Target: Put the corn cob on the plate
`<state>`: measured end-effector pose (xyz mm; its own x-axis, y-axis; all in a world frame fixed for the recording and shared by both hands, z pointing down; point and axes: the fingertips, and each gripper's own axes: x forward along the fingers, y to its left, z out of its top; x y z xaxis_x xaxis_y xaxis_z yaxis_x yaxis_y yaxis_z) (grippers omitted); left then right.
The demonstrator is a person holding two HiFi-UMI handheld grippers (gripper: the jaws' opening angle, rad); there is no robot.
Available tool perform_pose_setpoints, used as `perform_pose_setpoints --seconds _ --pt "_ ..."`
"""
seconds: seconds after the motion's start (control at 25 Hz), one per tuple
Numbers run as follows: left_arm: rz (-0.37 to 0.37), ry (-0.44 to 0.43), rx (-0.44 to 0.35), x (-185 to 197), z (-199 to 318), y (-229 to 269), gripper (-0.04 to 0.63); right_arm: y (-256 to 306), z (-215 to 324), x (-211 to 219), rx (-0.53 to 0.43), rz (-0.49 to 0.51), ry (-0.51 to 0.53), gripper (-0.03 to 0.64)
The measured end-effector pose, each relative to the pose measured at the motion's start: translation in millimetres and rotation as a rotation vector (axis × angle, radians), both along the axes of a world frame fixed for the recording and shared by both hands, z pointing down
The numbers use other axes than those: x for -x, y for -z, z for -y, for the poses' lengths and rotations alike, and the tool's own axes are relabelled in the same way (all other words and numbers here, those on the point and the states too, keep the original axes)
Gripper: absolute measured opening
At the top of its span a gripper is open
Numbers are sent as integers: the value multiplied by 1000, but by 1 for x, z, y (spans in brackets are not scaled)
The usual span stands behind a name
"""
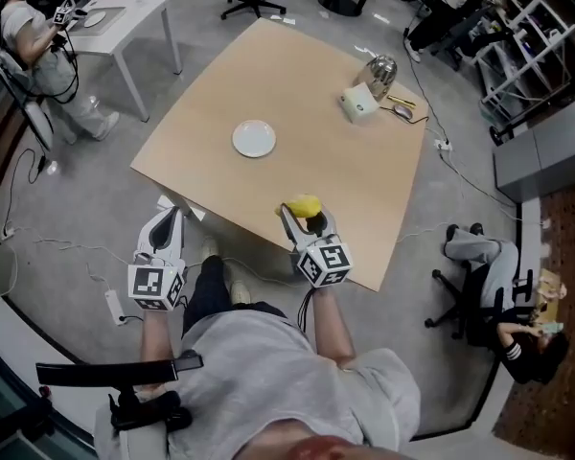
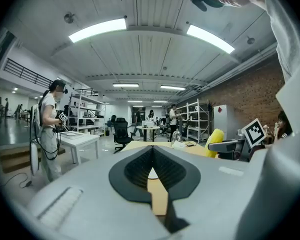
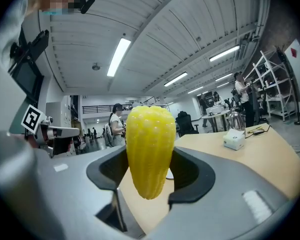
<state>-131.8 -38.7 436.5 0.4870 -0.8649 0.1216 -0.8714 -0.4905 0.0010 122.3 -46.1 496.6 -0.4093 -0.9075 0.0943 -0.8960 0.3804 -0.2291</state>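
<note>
While the corn cob [image 3: 149, 151] sits clamped in the right gripper [image 1: 305, 220], it's over the near edge of the table [image 1: 364, 180], not on the plate [image 1: 254, 139]. The plate lies well apart from it, further in and to the left, with nothing on it.

Right claw: closed on the cob and standing fairly wide because the cob fills the gap. The pads bite its mid-body from both sides. The long axis runs across the jaws, with the tapered end hanging below.

Left gripper [image 1: 170, 217]: jaws together, nothing between them, off the table's near edge. It's idle.

Handling, my read:
- Looks light and stiff, so there's no sag and no crush worry at this grip.
- The kernel rows give the pads texture, so slip risk is low. The surface looks glossy though, so don't loosen mid-carry.
- It's round and tapered, so it can pivot between the pads if swung fast, and it'll roll once released.
- The mid-body hold is the right spot. A grab nearer the taper would squeeze it out.

Suggest carrying it low over the plate and laying it on its side near the centre before letting go, so it settles inside the rim.

The white box [image 1: 359, 103] and metal kettle [image 1: 381, 70] on the far side are clear of the path.
</note>
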Motion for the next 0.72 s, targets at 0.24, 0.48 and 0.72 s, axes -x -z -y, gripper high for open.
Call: perform_pose_setpoints --seconds 0.24,0.48,0.72 --pt "-10 -78 -3 -23 39 1 20 2 22 -25 1 -18 -77 258" --pt "-6 -119 13 -35 82 -6 20 -2 50 -47 11 -42 -144 258" --pt "-1 -150 48 -42 127 -22 20 -6 80 -51 14 -67 -156 258"
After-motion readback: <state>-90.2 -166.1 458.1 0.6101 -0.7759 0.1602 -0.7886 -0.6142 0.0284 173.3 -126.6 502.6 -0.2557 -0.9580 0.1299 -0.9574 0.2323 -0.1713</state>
